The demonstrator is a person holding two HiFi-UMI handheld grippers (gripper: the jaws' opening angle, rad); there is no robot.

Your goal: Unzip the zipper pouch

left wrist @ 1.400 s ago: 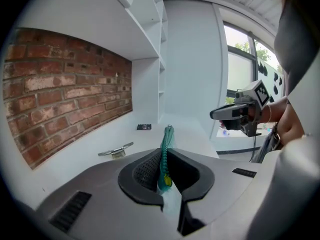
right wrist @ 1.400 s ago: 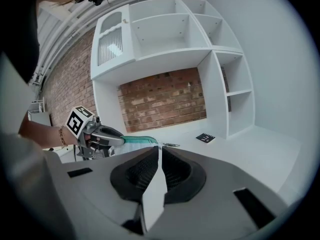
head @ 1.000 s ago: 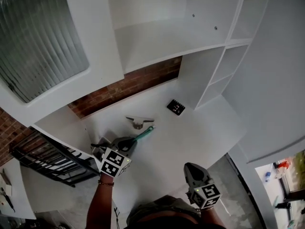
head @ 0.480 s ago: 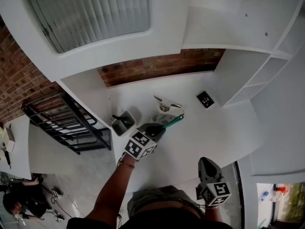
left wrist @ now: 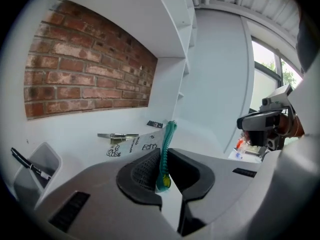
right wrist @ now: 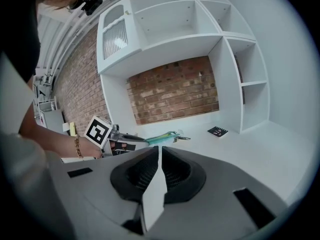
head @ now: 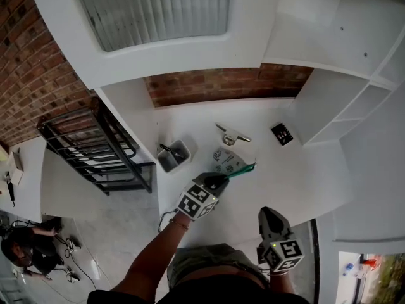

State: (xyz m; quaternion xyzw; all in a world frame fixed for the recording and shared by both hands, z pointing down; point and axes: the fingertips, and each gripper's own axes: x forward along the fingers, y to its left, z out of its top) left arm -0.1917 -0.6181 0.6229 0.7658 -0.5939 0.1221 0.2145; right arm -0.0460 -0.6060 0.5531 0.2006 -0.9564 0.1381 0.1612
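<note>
The left hand-held gripper (left wrist: 162,159) is clenched on the zipper pouch (left wrist: 131,147). Its two dark pads pinch the near end of the teal zipper (left wrist: 168,139), which stands on edge between them and runs straight ahead from the tips. The pouch's clear, printed body spreads out to the left of that gripper's jaws, over the white table (head: 297,170). Beyond the pouch, ahead and a little left of the left hand-held gripper, a metal clip (left wrist: 116,136) lies on the table. Farther ahead sits a small black card (left wrist: 154,124). Close by on that gripper's left stands a grey bin (left wrist: 47,156) with a black pen (left wrist: 29,165) leaning in it.

The right hand-held gripper (right wrist: 159,154) is clenched on nothing, its jaws together with only a thin slit between them. It hangs well apart from the pouch, to the right of the left hand-held gripper and nearer the person. The pouch lies ahead of it and to its left, past the left one's marker cube (right wrist: 98,130).
</note>
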